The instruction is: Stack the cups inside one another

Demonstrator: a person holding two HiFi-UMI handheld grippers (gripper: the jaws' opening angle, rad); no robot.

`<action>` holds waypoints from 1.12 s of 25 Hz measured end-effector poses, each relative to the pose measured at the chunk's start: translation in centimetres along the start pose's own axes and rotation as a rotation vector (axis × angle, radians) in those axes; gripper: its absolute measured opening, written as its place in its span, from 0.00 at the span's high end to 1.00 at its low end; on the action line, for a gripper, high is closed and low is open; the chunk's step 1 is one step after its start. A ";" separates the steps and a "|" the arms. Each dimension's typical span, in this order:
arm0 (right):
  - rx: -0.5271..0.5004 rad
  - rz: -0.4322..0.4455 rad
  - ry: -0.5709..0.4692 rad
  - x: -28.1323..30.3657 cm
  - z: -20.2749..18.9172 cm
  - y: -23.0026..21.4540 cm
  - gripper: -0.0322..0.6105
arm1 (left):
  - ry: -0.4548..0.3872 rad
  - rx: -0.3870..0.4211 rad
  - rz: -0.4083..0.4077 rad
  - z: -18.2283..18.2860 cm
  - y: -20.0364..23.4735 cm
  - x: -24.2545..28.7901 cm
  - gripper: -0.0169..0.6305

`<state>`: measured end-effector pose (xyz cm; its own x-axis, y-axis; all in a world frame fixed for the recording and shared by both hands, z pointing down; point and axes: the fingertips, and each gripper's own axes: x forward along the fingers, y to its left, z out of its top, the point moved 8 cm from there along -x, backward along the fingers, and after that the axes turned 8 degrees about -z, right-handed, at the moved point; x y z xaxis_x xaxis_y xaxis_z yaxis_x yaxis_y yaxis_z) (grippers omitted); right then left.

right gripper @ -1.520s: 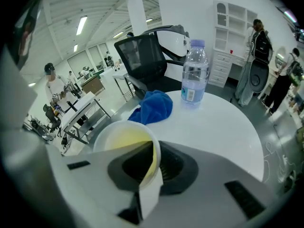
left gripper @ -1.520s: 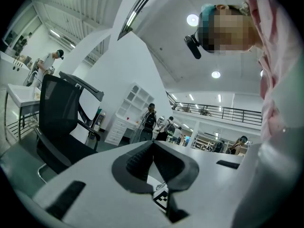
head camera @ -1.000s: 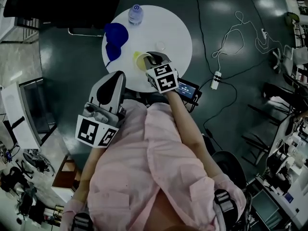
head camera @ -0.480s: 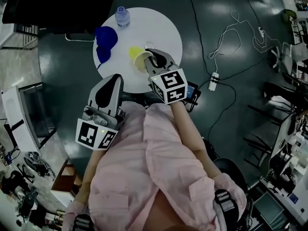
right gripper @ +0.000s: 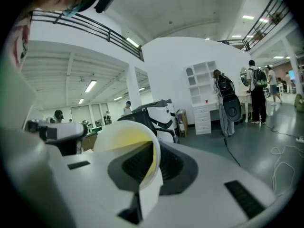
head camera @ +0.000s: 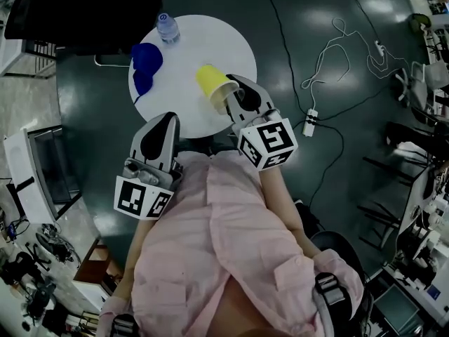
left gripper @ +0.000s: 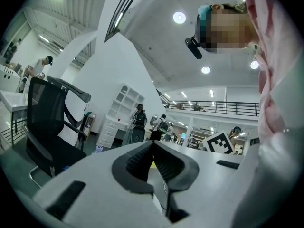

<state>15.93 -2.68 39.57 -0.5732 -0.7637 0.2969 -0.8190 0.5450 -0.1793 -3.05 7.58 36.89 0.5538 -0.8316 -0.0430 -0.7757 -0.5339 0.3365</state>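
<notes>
Seen from the head view, the right gripper (head camera: 237, 98) has its jaws clamped on the rim of the yellow cup (head camera: 212, 83). The cup is tipped sideways, its base pointing away from the jaws and over the near side of the round white table (head camera: 231, 44). Well beyond the jaw tips and off to their left, the blue cups (head camera: 144, 65) sit on the table. Past them stands a water bottle (head camera: 167, 28) whose label is too small to read. The left gripper (head camera: 160, 128) hangs just short of the table's edge, with the blue cups ahead of its tips. The left gripper view shows its jaws pressed together with nothing between them, only a sliver of yellow showing through the slit below the tips. To the right of the jaws is the other gripper's marker cube (left gripper: 221, 142), printed with a black-and-white square pattern, and to the left a black office chair (left gripper: 47, 122). The right gripper view gives the grip itself: the cup's thin wall is pinched between the pads, the left jaw inside the mouth and the right jaw outside.
</notes>
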 end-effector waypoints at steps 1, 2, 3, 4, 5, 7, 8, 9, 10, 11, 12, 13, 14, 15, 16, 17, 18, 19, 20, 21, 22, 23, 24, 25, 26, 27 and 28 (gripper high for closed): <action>0.012 -0.004 -0.019 -0.6 0.2 -0.2 0.89 | 0.003 0.004 -0.001 -0.1 -0.1 0.1 0.95; 0.022 -0.010 -0.036 -1.2 0.4 -0.5 0.89 | 0.006 0.006 -0.002 -0.2 -0.2 0.2 0.95; 0.030 -0.016 -0.052 -1.8 0.6 -0.7 0.89 | 0.009 0.008 -0.003 -0.2 -0.3 0.3 0.95; 0.034 -0.021 -0.065 -2.5 0.8 -1.0 0.89 | 0.013 0.011 -0.005 -0.3 -0.4 0.4 0.95; 0.035 -0.026 -0.077 -3.1 1.0 -1.2 0.89 | 0.015 0.013 -0.006 -0.3 -0.5 0.5 0.95; 0.029 -0.043 -0.094 -4.1 1.2 -1.7 0.89 | 0.018 0.017 -0.009 -0.3 -0.6 0.7 0.95; 0.023 -0.053 -0.098 -4.6 1.2 -1.9 0.89 | 0.017 0.017 -0.011 -0.3 -0.6 0.8 0.95; 0.019 -0.065 -0.100 -5.0 1.0 -2.2 0.89 | 0.017 0.018 -0.013 -0.4 -0.6 0.9 0.95; 0.017 -0.079 -0.098 -5.5 0.8 -2.4 0.89 | 0.018 0.018 -0.015 -0.4 -0.7 0.9 0.95; 0.015 -0.094 -0.092 -5.9 0.5 -2.6 0.89 | 0.018 0.019 -0.017 -0.5 -0.7 1.0 0.95; 0.013 -0.111 -0.085 -6.3 0.2 -2.8 0.89 | 0.019 0.021 -0.019 -0.5 -0.8 1.1 0.95; 0.017 -0.127 -0.077 -6.7 -0.2 -3.0 0.89 | 0.020 0.023 -0.021 -0.5 -0.9 1.2 0.95; 0.027 -0.142 -0.070 -7.1 -0.5 -3.2 0.89 | 0.020 0.024 -0.023 -0.5 -0.9 1.2 0.95; 0.042 -0.153 -0.065 -7.5 -0.8 -3.3 0.89 | 0.021 0.025 -0.024 -0.5 -1.0 1.3 0.95; 0.057 -0.161 -0.063 -7.8 -1.0 -3.4 0.89 | 0.021 0.025 -0.025 -0.6 -1.0 1.3 0.95; 0.071 -0.167 -0.063 -8.1 -1.2 -3.5 0.89 | 0.022 0.025 -0.025 -0.6 -1.0 1.3 0.95; 0.081 -0.173 -0.064 -8.3 -1.3 -3.6 0.89 | 0.022 0.025 -0.026 -0.6 -1.0 1.4 0.95; 0.087 -0.179 -0.065 -8.4 -1.4 -3.7 0.89 | 0.022 0.025 -0.027 -0.6 -1.0 1.5 0.95; 0.090 -0.184 -0.068 -8.5 -1.4 -3.7 0.89 | 0.022 0.026 -0.028 -0.6 -1.0 1.5 0.95; 0.090 -0.188 -0.071 -8.5 -1.3 -3.8 0.89 | 0.023 0.028 -0.029 -0.6 -1.0 1.5 0.95; 0.088 -0.191 -0.075 -8.5 -1.3 -3.8 0.89 | 0.023 0.030 -0.029 -0.6 -1.0 1.5 0.95; 0.085 -0.193 -0.078 -8.5 -1.3 -3.8 0.89 | 0.022 0.032 -0.029 -0.7 -1.1 1.5 0.95; 0.083 -0.195 -0.081 -8.6 -1.2 -3.8 0.89 | 0.020 0.033 -0.029 -0.7 -1.1 1.5 0.95; 0.083 -0.199 -0.084 -8.7 -1.3 -3.8 0.89 | 0.018 0.033 -0.028 -0.6 -1.1 1.4 0.95; 0.085 -0.202 -0.085 -8.8 -1.3 -3.8 0.89 | 0.016 0.032 -0.026 -0.6 -1.1 1.4 0.95; 0.087 -0.206 -0.087 -8.8 -1.4 -3.7 0.89 | 0.014 0.031 -0.025 -0.6 -1.0 1.3 0.95; 0.090 -0.208 -0.087 -8.9 -1.5 -3.7 0.89 | 0.013 0.030 -0.023 -0.6 -1.0 1.2 0.95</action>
<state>24.09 2.58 38.96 -0.3890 -0.8854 0.2544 -0.9163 0.3432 -0.2066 -1.39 7.19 37.09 0.5753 -0.8170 -0.0381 -0.7712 -0.5574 0.3075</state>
